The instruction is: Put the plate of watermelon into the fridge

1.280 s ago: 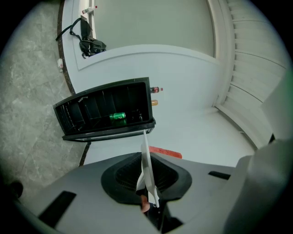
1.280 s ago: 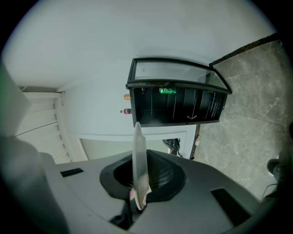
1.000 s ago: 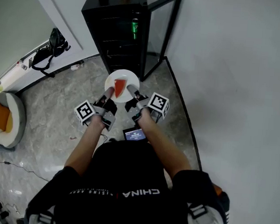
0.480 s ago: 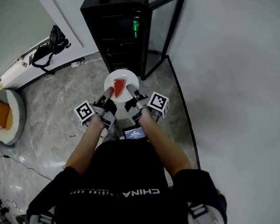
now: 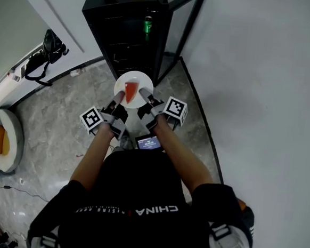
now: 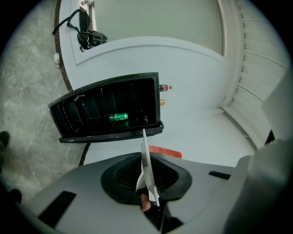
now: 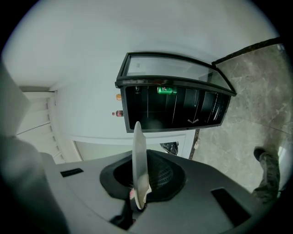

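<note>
Just in front of the open fridge, a white plate hangs level above the grey stone floor, carrying one red watermelon slice. The left gripper has its fingers clamped on the plate's near-left rim, and the right gripper has its fingers clamped on the near-right rim.

The only readable writing is "CHINA" in white on the person's black shirt. Each gripper's cube shows black-and-white square markers. A green can stands on a fridge shelf, its label too small to read.

The head view alone shows the plate's face and the whole slice, the glass door swung out to the right, and a small lit screen at the person's waist. Each gripper view shows the plate only edge-on, pinched deep between the fingers. In the left gripper view the slice is a thin red strip. Both gripper views show the fridge's dark shelves and two small bottles on its top. The left gripper view also shows a black bag by the wall.
</note>
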